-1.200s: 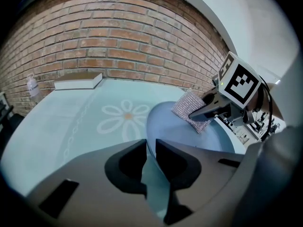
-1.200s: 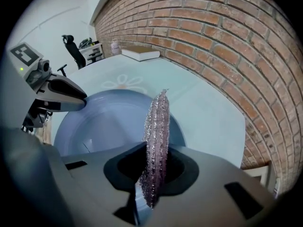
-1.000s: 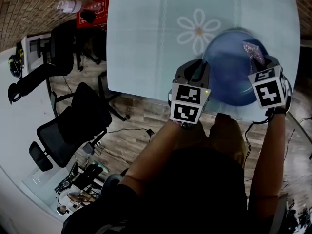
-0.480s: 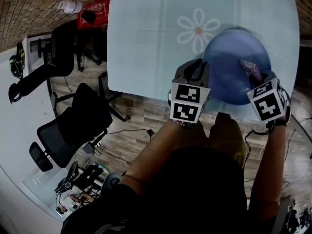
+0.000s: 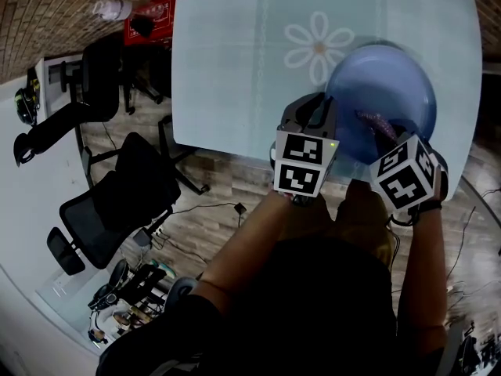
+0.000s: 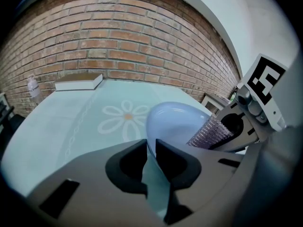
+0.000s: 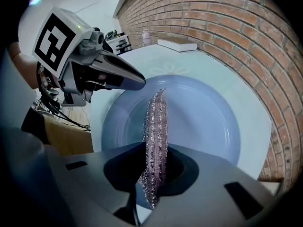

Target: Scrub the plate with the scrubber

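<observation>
A blue plate (image 5: 391, 84) lies on the pale glass table near its front edge. My left gripper (image 5: 319, 117) is shut on the plate's near-left rim; in the left gripper view its jaws (image 6: 150, 148) pinch the thin blue edge (image 6: 154, 174). My right gripper (image 5: 382, 135) is shut on a silvery-purple mesh scrubber (image 5: 373, 121), which stands on edge against the plate's near part. In the right gripper view the scrubber (image 7: 156, 122) runs up from between the jaws across the plate (image 7: 208, 122), with the left gripper (image 7: 106, 74) at the rim behind it.
The table (image 5: 235, 77) has a white flower print (image 5: 317, 47). A white book (image 6: 78, 82) and a bottle (image 6: 32, 89) sit at its far end by the brick wall. Black office chairs (image 5: 117, 202) stand on the wooden floor to the left.
My right gripper has carried the scrubber from the plate's far right side toward its near middle, rolling as it went. The left gripper and plate stayed put.
</observation>
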A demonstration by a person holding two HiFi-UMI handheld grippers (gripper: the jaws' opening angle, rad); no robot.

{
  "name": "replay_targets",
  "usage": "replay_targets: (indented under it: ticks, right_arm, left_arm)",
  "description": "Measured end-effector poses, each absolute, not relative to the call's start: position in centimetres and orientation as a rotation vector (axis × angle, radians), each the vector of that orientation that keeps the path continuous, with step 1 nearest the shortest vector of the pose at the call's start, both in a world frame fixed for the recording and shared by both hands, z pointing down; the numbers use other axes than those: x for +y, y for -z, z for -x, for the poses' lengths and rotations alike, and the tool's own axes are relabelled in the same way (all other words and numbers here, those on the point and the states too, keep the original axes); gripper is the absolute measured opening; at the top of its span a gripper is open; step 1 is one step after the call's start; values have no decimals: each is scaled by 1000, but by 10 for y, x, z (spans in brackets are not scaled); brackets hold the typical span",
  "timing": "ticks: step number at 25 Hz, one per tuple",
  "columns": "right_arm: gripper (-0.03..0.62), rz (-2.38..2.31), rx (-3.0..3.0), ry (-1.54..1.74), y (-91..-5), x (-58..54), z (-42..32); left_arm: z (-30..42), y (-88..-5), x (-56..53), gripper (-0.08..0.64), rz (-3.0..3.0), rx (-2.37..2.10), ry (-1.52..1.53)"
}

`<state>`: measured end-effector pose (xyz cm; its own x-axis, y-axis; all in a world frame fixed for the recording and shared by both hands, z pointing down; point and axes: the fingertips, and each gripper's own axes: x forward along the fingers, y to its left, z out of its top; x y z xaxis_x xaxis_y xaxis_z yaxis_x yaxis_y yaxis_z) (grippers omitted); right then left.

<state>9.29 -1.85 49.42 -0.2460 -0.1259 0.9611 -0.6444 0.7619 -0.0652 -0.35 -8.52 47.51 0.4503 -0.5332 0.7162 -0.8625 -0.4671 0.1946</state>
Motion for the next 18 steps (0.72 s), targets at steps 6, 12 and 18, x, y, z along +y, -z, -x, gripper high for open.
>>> replay_targets:
  ticks: [6, 12, 18]
  right_arm:
    - [78, -560, -1793, -459, -495, -28, -70]
    - [78, -583, -1807, -354, -496, -59, -55]
    - [78, -688, -1785, -192, -495, -101, -59]
  left_arm:
    - [4, -475, -85, 69, -2152, -1167, -782]
    - [5, -476, -87, 69, -2146, -1174, -770]
    - [7, -477, -85, 69, -2150, -1170, -761]
